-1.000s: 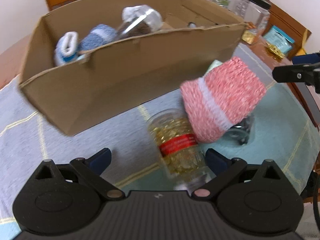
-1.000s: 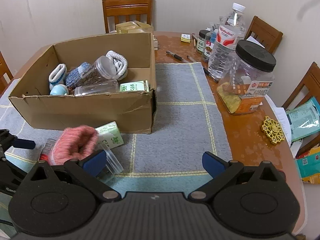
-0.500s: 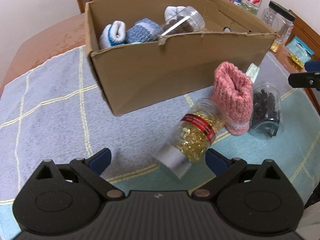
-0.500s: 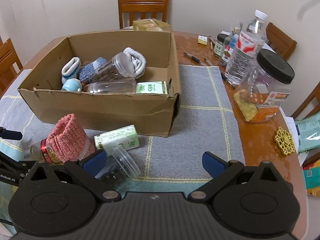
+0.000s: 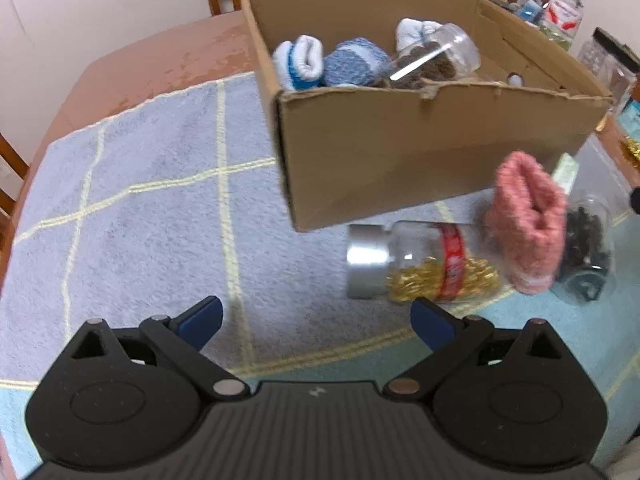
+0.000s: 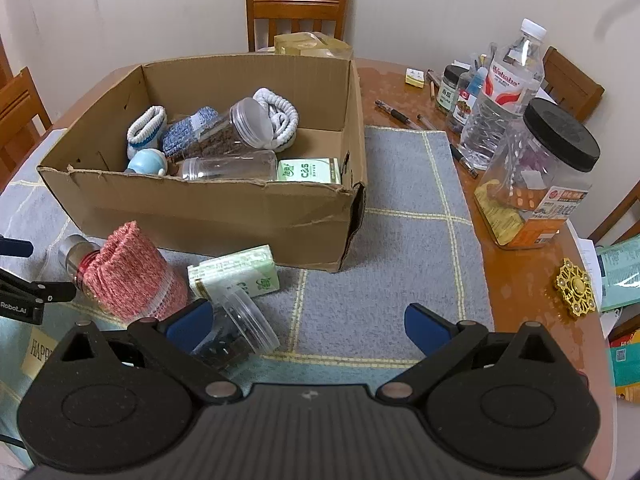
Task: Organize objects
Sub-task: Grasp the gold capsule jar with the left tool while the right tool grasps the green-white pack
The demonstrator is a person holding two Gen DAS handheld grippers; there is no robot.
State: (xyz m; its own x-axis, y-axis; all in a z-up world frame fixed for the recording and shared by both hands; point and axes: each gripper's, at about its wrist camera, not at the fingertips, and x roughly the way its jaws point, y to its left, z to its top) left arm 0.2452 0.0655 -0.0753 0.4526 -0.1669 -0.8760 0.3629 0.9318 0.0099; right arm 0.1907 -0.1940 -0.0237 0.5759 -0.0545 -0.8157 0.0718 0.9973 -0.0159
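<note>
Covering most of the wooden table (image 6: 520, 264) is a grey-blue cloth with yellow grid lines (image 5: 140, 200), and on it stands the open brown cardboard box (image 5: 420, 152), the largest thing here. Half a second ago the left wrist view looked at the box's near wall almost square on; now it sits further left, so the box's corner points at the camera and more bare cloth shows. The clear jar of gold bits with a silver cap and red band (image 5: 420, 268), which then lay slanted with its cap toward the claw, now lies crosswise, cap to the left. The pink knitted sock roll (image 5: 528, 224) leans against its far end, blurred.

The left gripper (image 5: 316, 318) has its blue-tipped jaws spread wide and grips nothing; the gold jar lies just ahead of its right tip, apart from it. The right gripper (image 6: 306, 322) is likewise wide apart and empty, with the clear jar of dark pieces (image 6: 232, 332) lying on its side, seemingly next to its left tip.

Only the right wrist view shows the green and white carton (image 6: 236, 276) whole beside the box, the box's contents down to the floor, including an empty clear jar (image 6: 228, 168) and a green packet (image 6: 310, 172), and the big black-lidded jar (image 6: 536, 176), water bottle (image 6: 504, 92) and small gold ornament (image 6: 574, 286).
</note>
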